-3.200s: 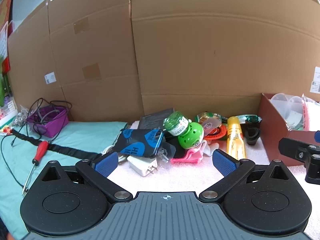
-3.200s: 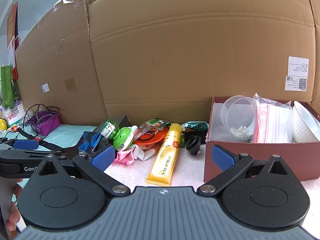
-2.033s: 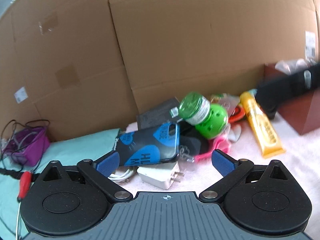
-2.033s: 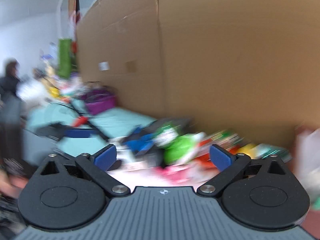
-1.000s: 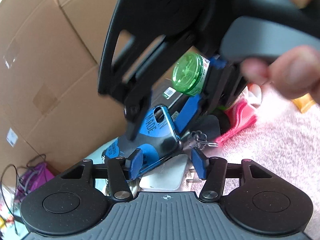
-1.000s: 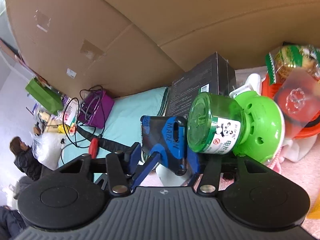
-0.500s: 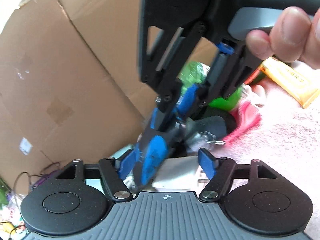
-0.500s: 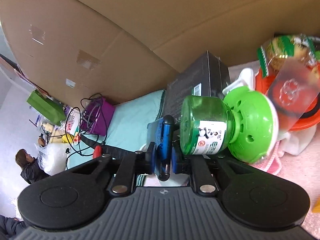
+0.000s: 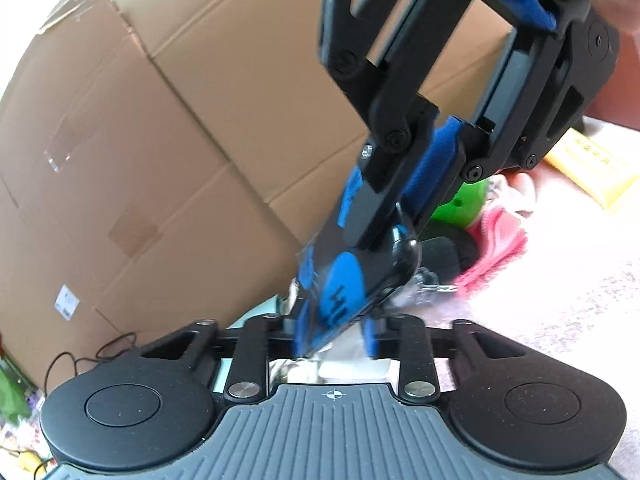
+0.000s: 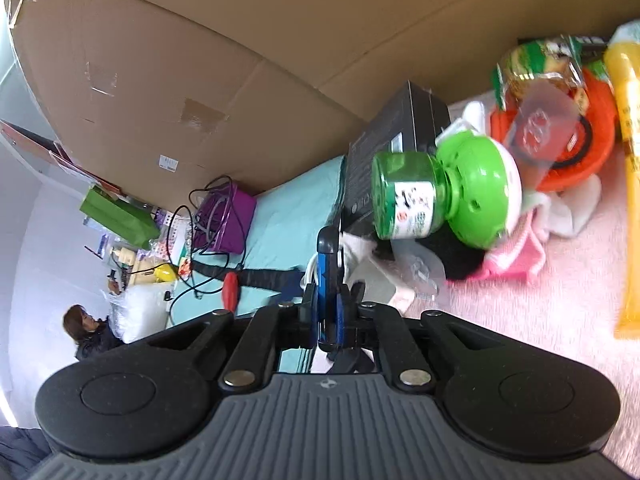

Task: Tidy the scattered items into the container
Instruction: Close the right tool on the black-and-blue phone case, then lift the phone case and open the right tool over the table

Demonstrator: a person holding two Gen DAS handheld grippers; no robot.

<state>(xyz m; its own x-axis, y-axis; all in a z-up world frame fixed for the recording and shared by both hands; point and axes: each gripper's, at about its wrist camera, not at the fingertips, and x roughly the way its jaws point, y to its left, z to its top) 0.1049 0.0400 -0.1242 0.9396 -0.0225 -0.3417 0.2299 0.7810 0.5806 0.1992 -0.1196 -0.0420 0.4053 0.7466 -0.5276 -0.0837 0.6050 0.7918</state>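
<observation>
Left wrist view: my left tool [image 9: 334, 336] has its jaws closing around the lower end of the blue-and-black phone case [image 9: 340, 296], which stands on edge between the blue pads; I cannot tell whether both pads press on it yet. My right tool [image 9: 404, 204] comes down from above the case and is narrow, clamped on its upper part. Beyond the case lie the green repellent bottle [image 9: 460, 204], a pink cloth [image 9: 496, 236] and a yellow tube [image 9: 588, 168] on the pink bench cover [image 9: 560, 300].

Right wrist view: my right tool [image 10: 328, 312] is nearly shut, its jaws closing a last little on the phone case [image 10: 326, 280], seen edge-on between the pads. Just right of the case sits the green repellent bottle [image 10: 436, 192]; behind that is a black box [image 10: 396, 140], and further right an orange disc [image 10: 560, 132] and the yellow tube [image 10: 628, 160]. The container is not in sight here.

To do this well, I judge one tool should own the case: firm one grip fully before the other lets go, keep the case upright, and lift it clear of the pile without dragging the bottle.
</observation>
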